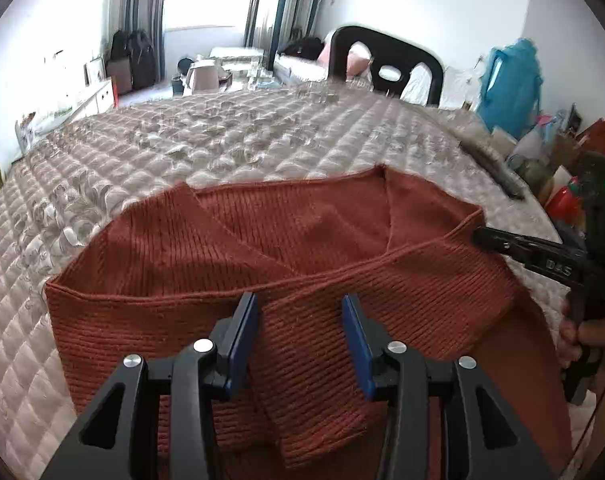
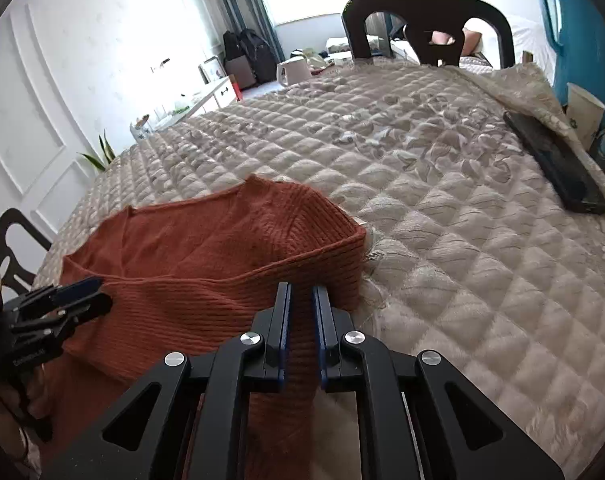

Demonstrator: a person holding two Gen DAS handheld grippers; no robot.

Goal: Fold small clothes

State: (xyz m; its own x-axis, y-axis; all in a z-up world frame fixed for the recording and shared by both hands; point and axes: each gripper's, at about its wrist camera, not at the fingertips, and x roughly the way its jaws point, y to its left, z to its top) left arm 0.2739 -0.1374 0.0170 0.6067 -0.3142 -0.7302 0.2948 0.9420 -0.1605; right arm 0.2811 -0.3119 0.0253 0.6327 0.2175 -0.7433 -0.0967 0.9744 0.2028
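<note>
A rust-red ribbed knit sweater (image 1: 302,232) lies on the quilted bed cover (image 1: 222,136), V-neck towards the far side. My left gripper (image 1: 300,302) points down over its near edge. A thick fold of the knit fills the gap between the blue pads (image 1: 244,340), so it is shut on the sweater. In the right wrist view the sweater (image 2: 206,248) sits left of centre. My right gripper (image 2: 302,290) is shut on a narrow bunch of its right-hand edge. The left gripper (image 2: 94,292) holds the sweater's opposite edge, and the right gripper (image 1: 478,236) shows at the garment's right corner.
A black phone (image 2: 554,164) lies on the quilt (image 2: 442,200) at the right. A paper cup (image 2: 584,112) and mixed clutter (image 1: 562,160) crowd the bed's right side. A black chair (image 2: 422,12) stands beyond the far edge. A hand (image 1: 574,340) grips the right tool.
</note>
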